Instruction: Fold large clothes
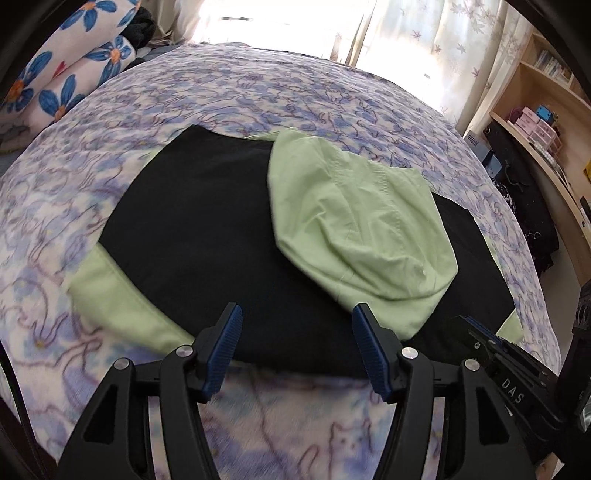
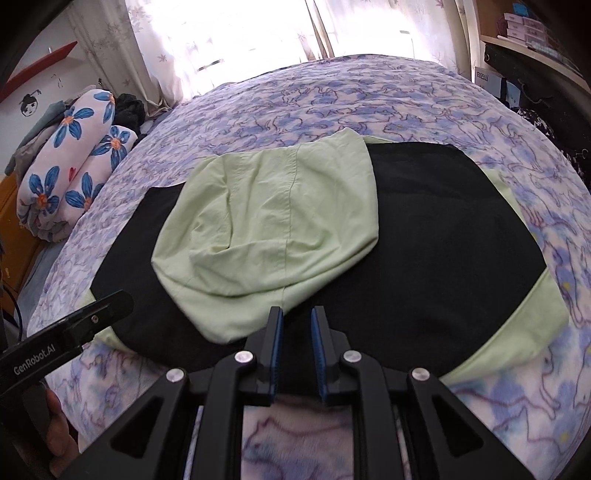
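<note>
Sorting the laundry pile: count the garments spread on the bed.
2. A black garment lies flat across the floral bedspread; a light green garment is partly under it, with one folded section on top. More may be hidden underneath.

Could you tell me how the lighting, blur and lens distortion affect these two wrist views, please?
Left wrist view: the sunlit window behind pale curtains is blown out; the blue floral bedspread smears with motion blur at the near left; fisheye bends the wooden shelf. Right wrist view: same window glare; the black-and-pale-green garment stays fairly sharp, its black panel showing almost no detail.
</note>
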The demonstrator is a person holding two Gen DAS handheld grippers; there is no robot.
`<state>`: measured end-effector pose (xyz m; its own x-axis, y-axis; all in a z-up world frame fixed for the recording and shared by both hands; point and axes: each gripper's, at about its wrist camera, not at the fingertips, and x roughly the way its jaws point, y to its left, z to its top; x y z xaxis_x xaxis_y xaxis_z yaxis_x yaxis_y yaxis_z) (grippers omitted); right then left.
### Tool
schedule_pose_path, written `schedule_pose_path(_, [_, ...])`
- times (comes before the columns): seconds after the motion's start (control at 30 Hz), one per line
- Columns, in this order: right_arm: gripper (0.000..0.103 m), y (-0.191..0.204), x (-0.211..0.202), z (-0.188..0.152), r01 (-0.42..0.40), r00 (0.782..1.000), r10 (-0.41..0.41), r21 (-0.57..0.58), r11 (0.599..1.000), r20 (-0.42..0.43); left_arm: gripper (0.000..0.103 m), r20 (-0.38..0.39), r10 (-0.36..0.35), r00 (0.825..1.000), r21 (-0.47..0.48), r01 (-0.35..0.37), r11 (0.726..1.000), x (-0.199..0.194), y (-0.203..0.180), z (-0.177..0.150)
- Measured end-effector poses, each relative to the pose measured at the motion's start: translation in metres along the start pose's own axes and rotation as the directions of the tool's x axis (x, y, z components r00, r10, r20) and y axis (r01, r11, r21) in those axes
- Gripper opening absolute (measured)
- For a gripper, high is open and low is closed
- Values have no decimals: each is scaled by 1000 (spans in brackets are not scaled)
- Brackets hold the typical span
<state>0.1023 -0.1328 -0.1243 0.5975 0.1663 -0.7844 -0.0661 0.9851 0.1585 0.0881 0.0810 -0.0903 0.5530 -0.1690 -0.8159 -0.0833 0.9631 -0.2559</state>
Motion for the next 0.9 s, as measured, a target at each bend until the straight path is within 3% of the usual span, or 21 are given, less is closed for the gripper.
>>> schedule_pose_path(0.27, [15, 20, -18, -17, -7, 999, 9, -50, 999, 44, 61, -36, -19, 999, -101, 16, 995, -11, 43, -42])
schedule_pose_path(0.47, [15, 30, -19, -22, -15, 998, 19, -75, 997, 54, 61, -78, -144, 987, -225, 123, 967, 10, 70, -58])
schedule_pose_path(0.7, [15, 35, -10, -18, -27, 998, 32, -87, 996, 60, 65, 37, -234, 971, -379, 231, 896, 33, 102, -54])
schedule_pose_path(0.9, [15, 39, 1, -3, -30, 997, 37, -100, 995, 70, 65, 84, -204, 975, -403, 221, 888, 59, 108, -32])
